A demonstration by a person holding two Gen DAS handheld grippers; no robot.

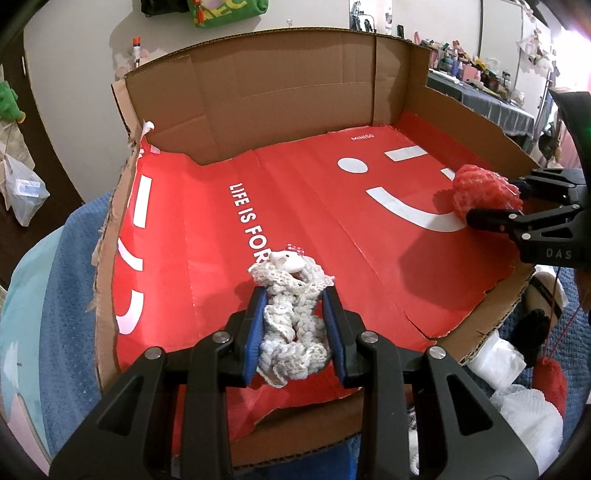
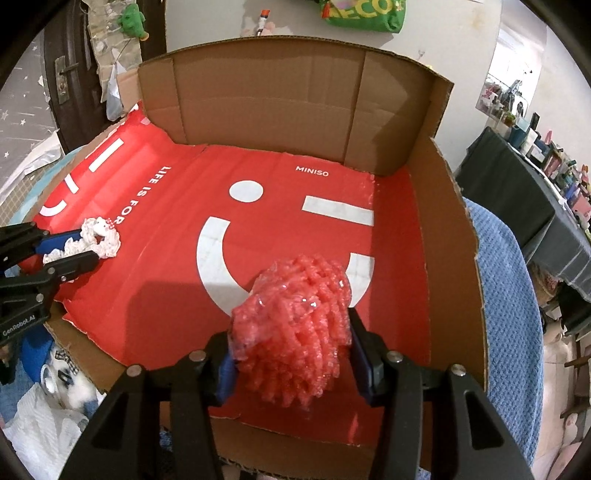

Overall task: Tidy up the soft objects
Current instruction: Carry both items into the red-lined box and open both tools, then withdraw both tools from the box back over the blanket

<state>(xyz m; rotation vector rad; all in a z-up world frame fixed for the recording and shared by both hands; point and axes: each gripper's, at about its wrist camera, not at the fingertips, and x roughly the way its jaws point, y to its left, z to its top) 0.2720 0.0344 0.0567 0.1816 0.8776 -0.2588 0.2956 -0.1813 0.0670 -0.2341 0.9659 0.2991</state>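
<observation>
One cardboard box (image 2: 417,122) with a red liner is seen below both tongs. One red mesh puff (image 2: 295,325) is pinched in the right tongs (image 2: 295,354) over its right half; one white crochet piece (image 1: 291,328), long axis along the fingers, is pinched in the left tongs (image 1: 295,332) over the left.

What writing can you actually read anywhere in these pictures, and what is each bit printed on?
"MINISO": white print on the red paper sheet lining the brown cardboard box.
"LIFE IS FOR": white print on the same sheet; the rest is hidden by the white crocheted lace piece.
"GenRobot.AI": on the black left gripper.
"DAS": on the black right gripper; the rest is cut off.
"ECO": yellow letters on the green bag, partly cut off.
</observation>
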